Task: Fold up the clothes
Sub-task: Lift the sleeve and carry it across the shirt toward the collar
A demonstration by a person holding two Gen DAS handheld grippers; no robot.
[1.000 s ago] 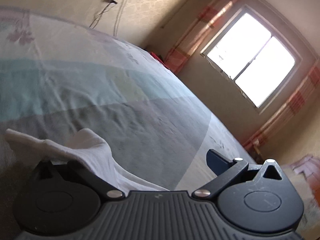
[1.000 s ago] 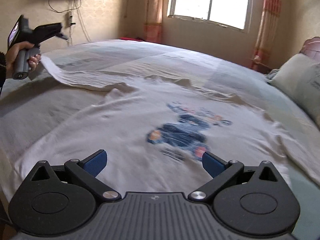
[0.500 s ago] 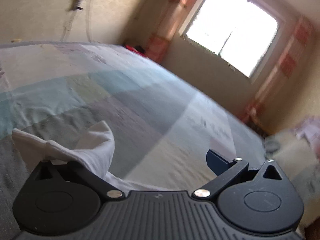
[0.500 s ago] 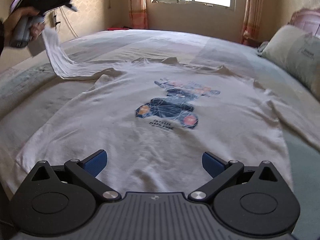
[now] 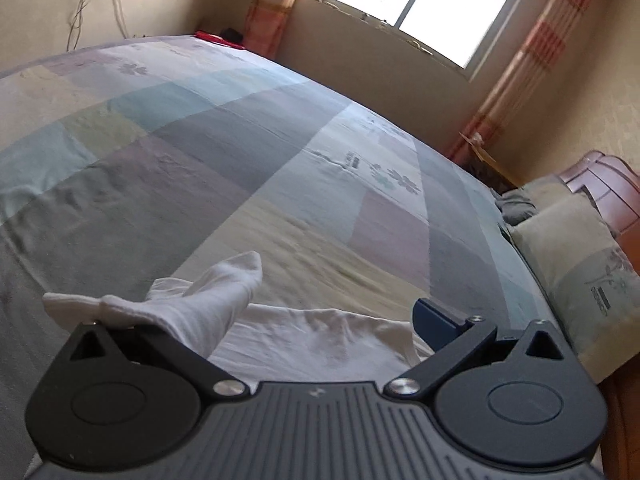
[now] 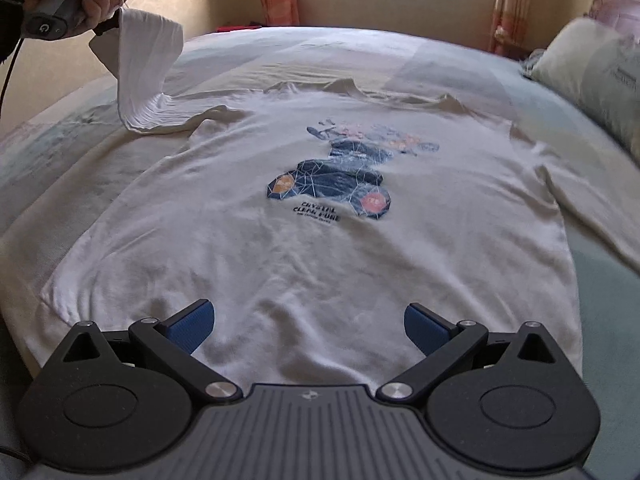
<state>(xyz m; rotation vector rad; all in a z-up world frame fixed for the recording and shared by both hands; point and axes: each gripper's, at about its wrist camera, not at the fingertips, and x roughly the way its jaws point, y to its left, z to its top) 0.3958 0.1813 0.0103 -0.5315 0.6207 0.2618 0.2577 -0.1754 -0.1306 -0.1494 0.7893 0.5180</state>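
Observation:
A white T-shirt (image 6: 320,272) with a blue bear print (image 6: 336,184) lies face up and flat on the bed. My right gripper (image 6: 308,326) hovers open over its near hem, with nothing between the fingers. The shirt's left sleeve (image 6: 148,68) is lifted off the bed and hangs from my left gripper, which a hand (image 6: 96,0) holds at the top left. In the left wrist view that sleeve (image 5: 208,304) drapes over and hides the left finger. My left gripper (image 5: 316,316) has its jaws standing wide apart, and the right fingertip (image 5: 434,316) is bare.
The bed wears a patchwork sheet (image 5: 240,140). Pillows (image 6: 592,80) lie at the right by a wooden headboard (image 5: 600,184). A window (image 5: 420,4) with curtains is on the far wall. A cable hangs from the left gripper's handle.
The left gripper has risen and swung toward the shirt's body, carrying the sleeve up off the bed. The right gripper has stayed open above the hem.

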